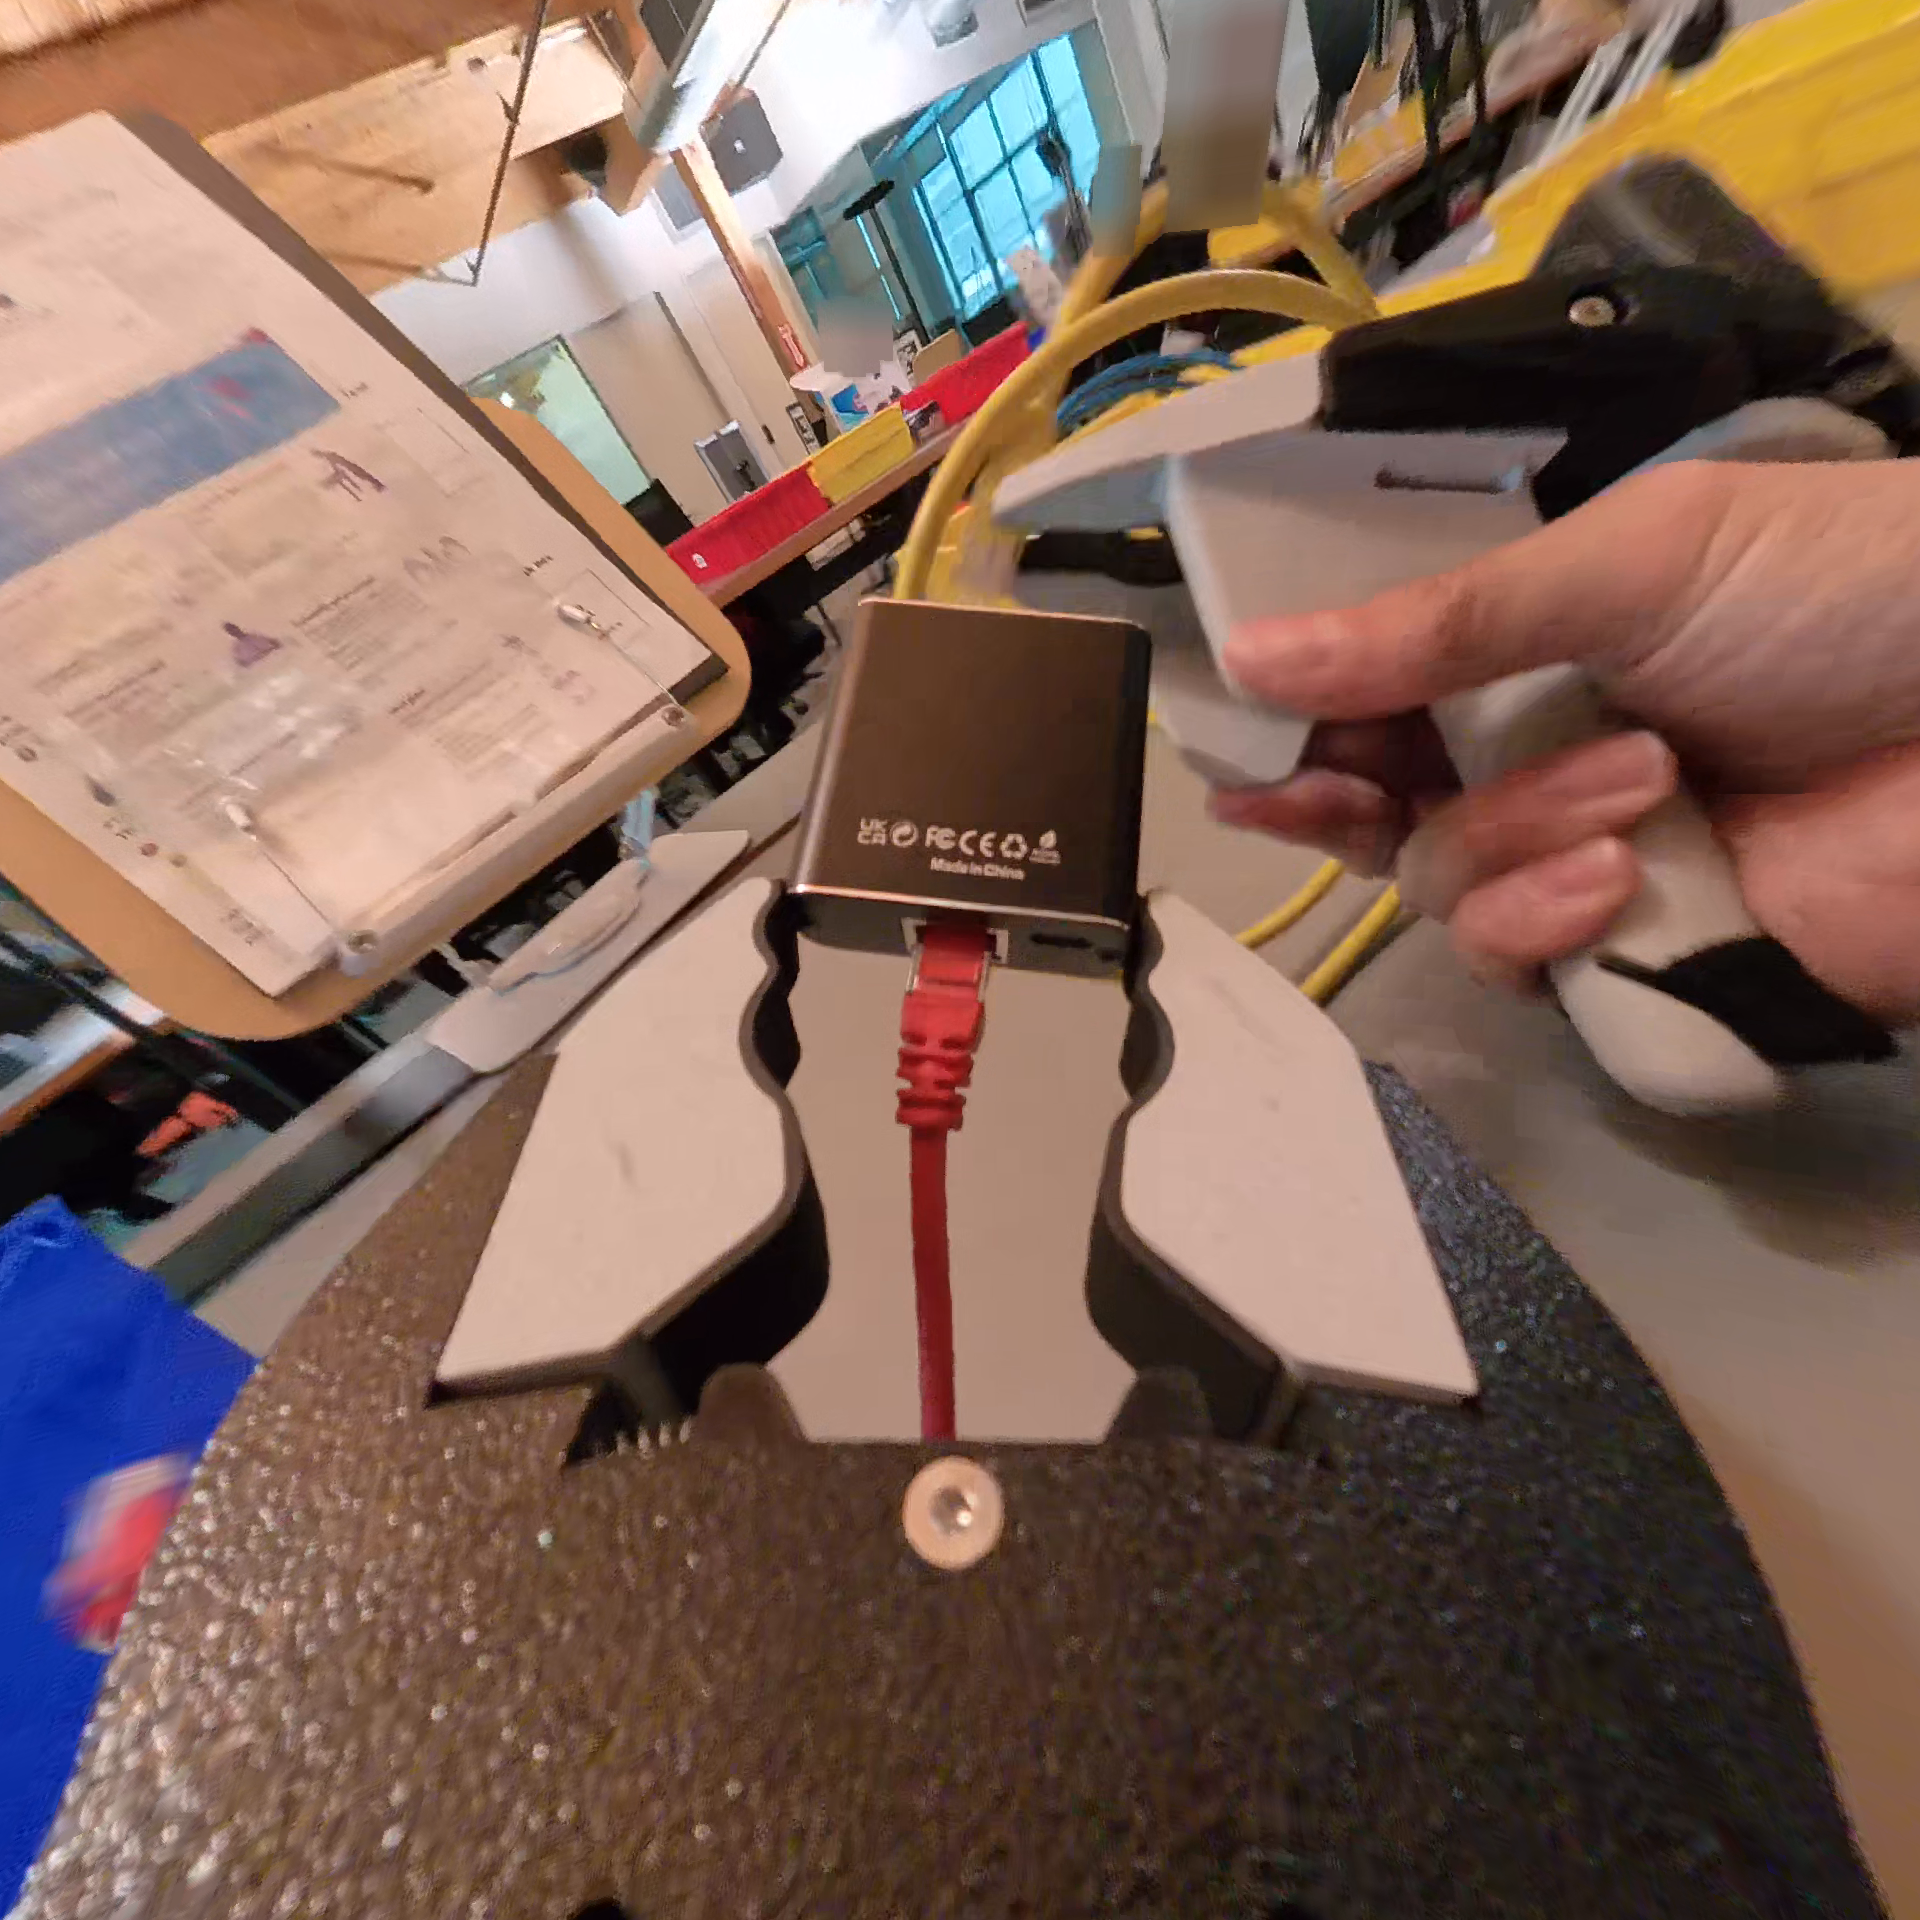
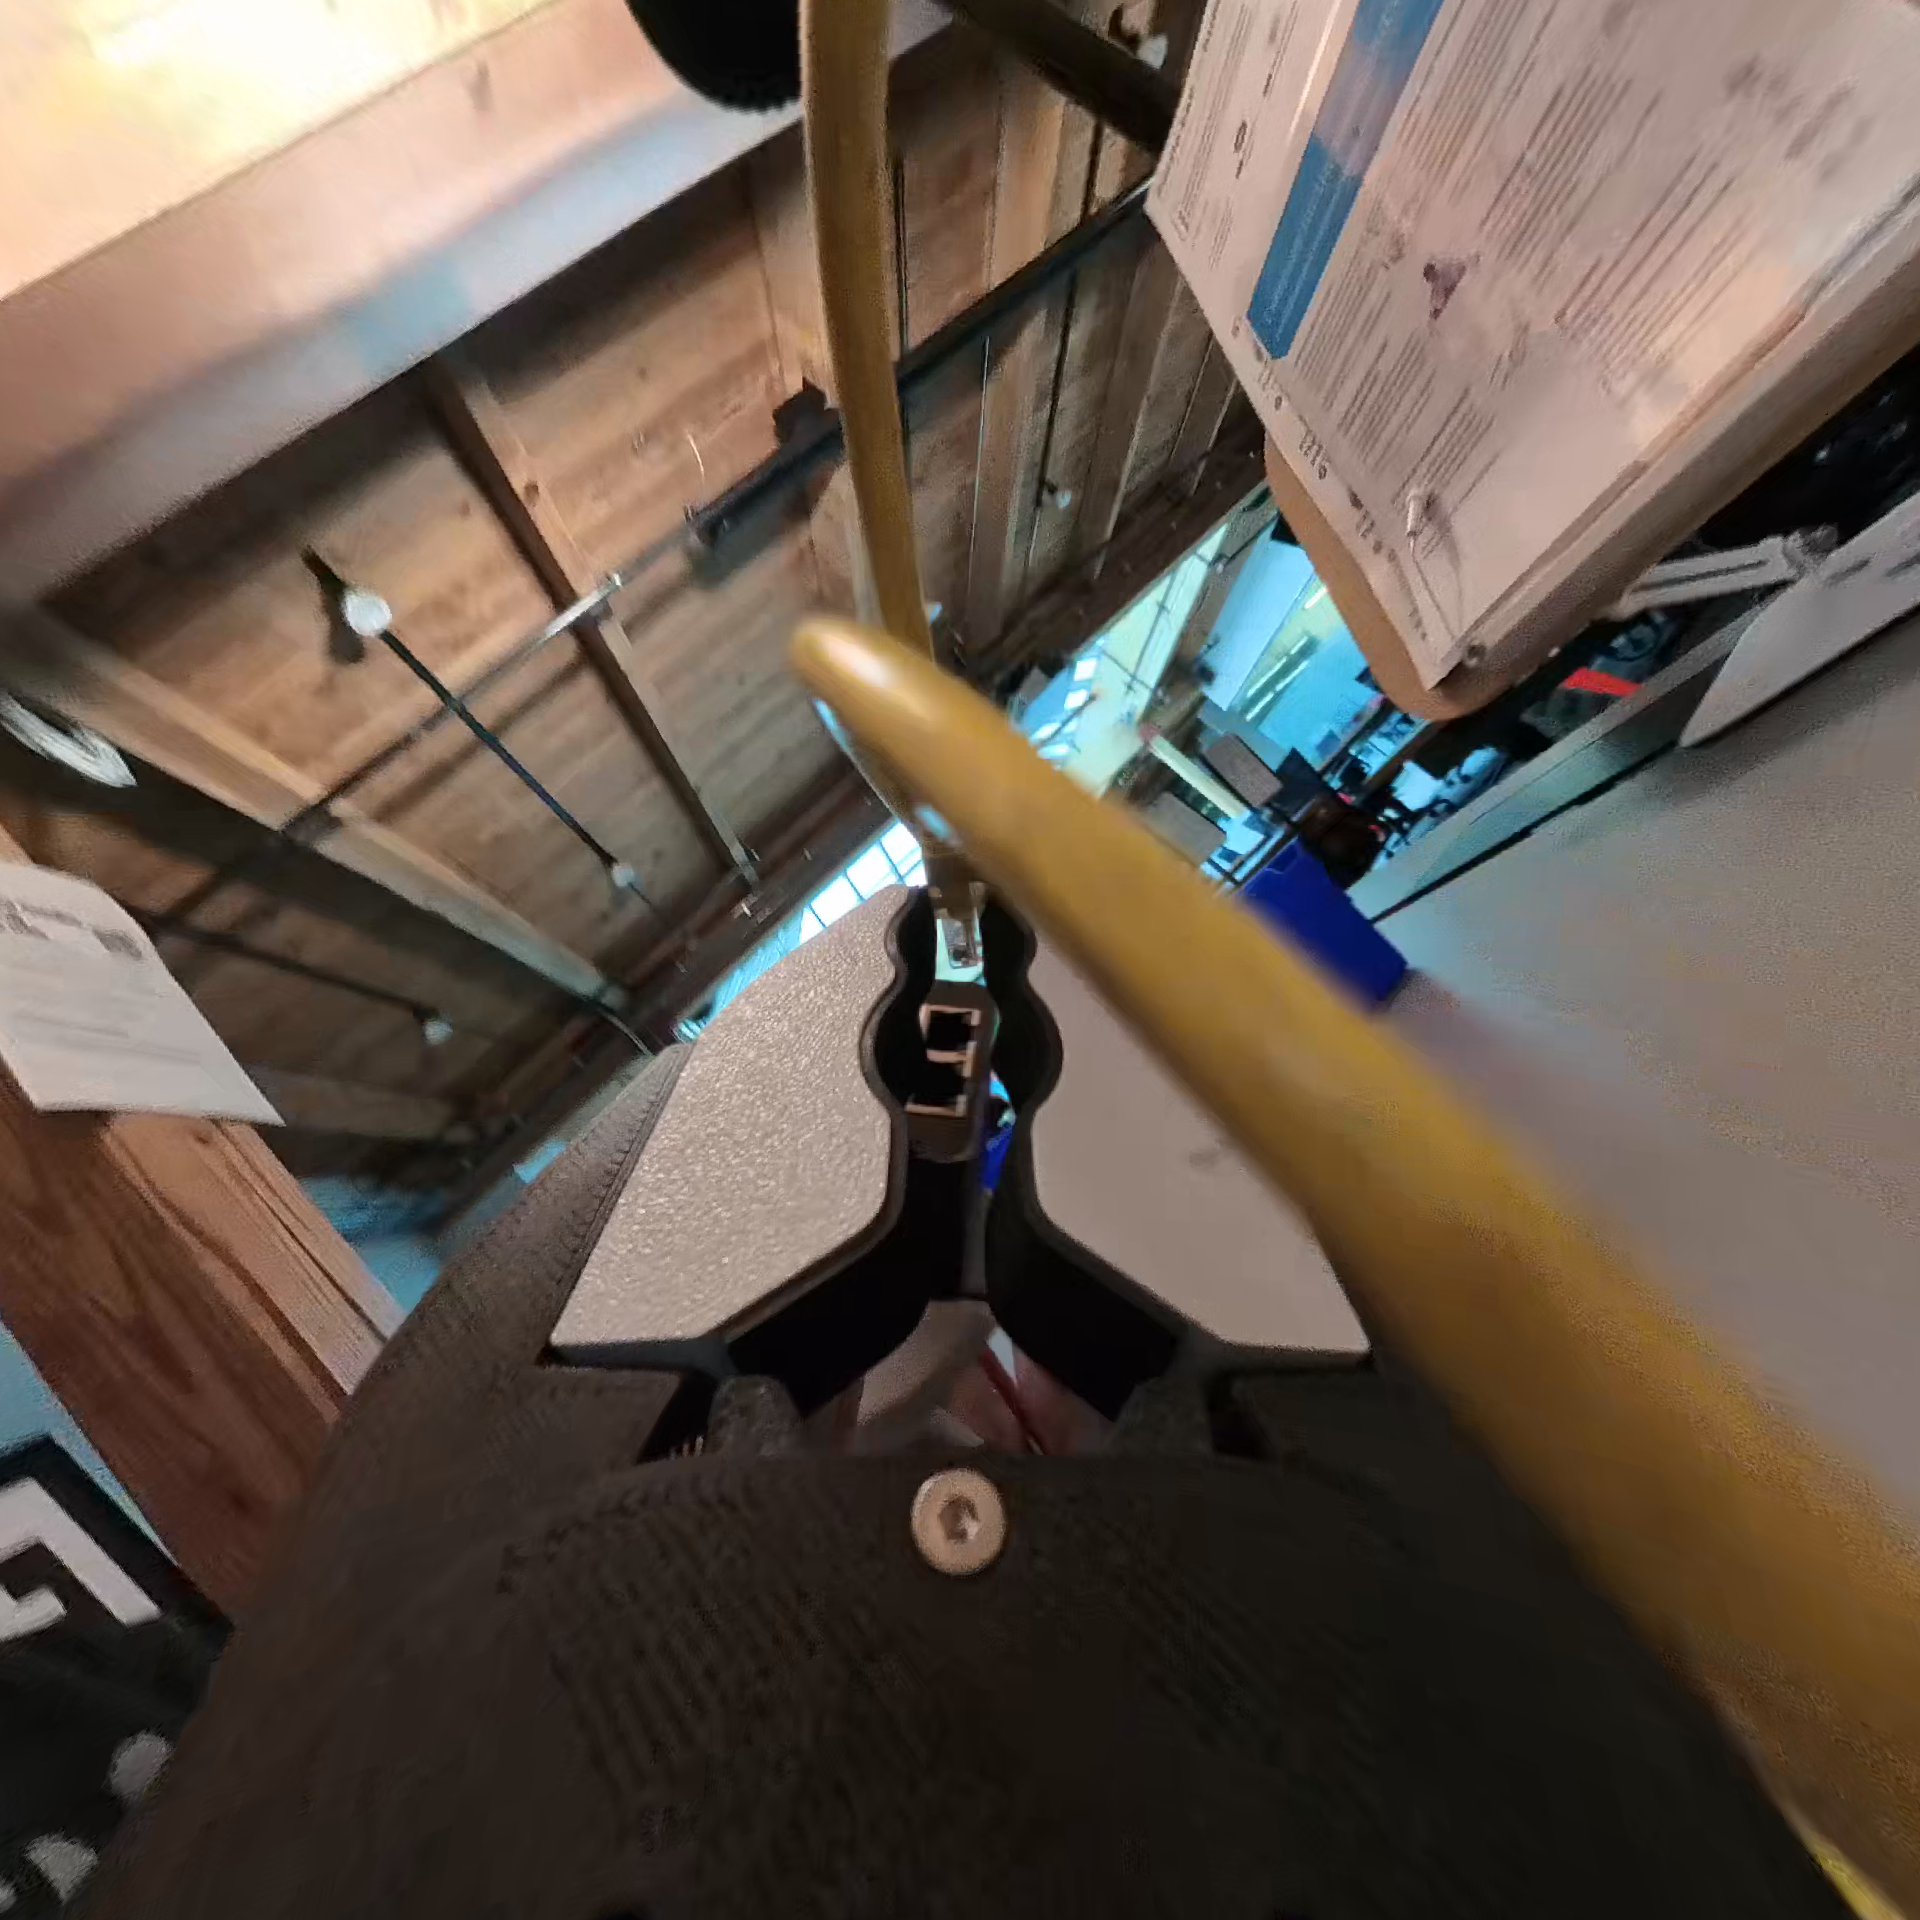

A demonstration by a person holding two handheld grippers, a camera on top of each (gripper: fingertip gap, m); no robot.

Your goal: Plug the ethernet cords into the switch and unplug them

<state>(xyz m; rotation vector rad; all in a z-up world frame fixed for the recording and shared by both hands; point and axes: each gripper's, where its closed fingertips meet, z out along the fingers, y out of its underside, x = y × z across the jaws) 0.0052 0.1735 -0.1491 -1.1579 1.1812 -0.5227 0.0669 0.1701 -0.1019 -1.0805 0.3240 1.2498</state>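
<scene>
Both grippers meet at the dark metal switch (image 1: 977, 769), held up off the table.

The left gripper (image 1: 961, 914) pinches the switch, red cord (image 1: 935, 1195) plugged into its near face. Beyond the switch, the right gripper (image 2: 961, 935) pinches a yellow cord (image 2: 1299, 1049) plug just before two open ports.

One dark switch (image 1: 977, 758). One red ethernet cord (image 1: 935, 1143) and one yellow ethernet cord (image 2: 1299, 1039) (its loops make the count unsure). Two grippers, left gripper (image 1: 961, 925) and right gripper (image 2: 956, 935). One hand (image 1: 1621, 727). Two empty ports (image 2: 948, 1060).
</scene>
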